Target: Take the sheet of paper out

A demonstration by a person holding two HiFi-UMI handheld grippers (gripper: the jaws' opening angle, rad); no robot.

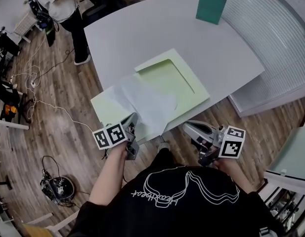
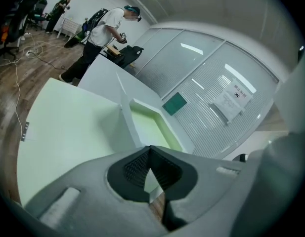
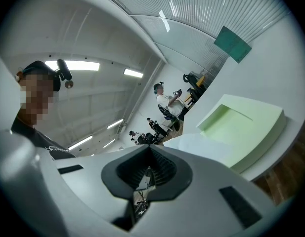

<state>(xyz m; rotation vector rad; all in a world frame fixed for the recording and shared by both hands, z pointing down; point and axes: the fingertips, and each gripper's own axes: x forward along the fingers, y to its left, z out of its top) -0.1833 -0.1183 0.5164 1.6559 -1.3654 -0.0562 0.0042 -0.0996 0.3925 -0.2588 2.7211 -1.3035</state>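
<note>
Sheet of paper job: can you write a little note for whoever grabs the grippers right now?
Left gripper: shut on the near corner of the sheet of paper.
Right gripper: shut, empty, just off the near edge of the white table.
The sheet lies across the open green folder on that table.
Done: corner pinched and lifted.
Left: pull the sheet clear of the folder.

Wood floor (image 1: 63, 88) with loose cables (image 1: 43, 102), white table (image 1: 142, 28), ribbed glass wall (image 1: 276, 38), ceiling strip lights (image 3: 75, 65), person (image 1: 61, 4) standing behind.
</note>
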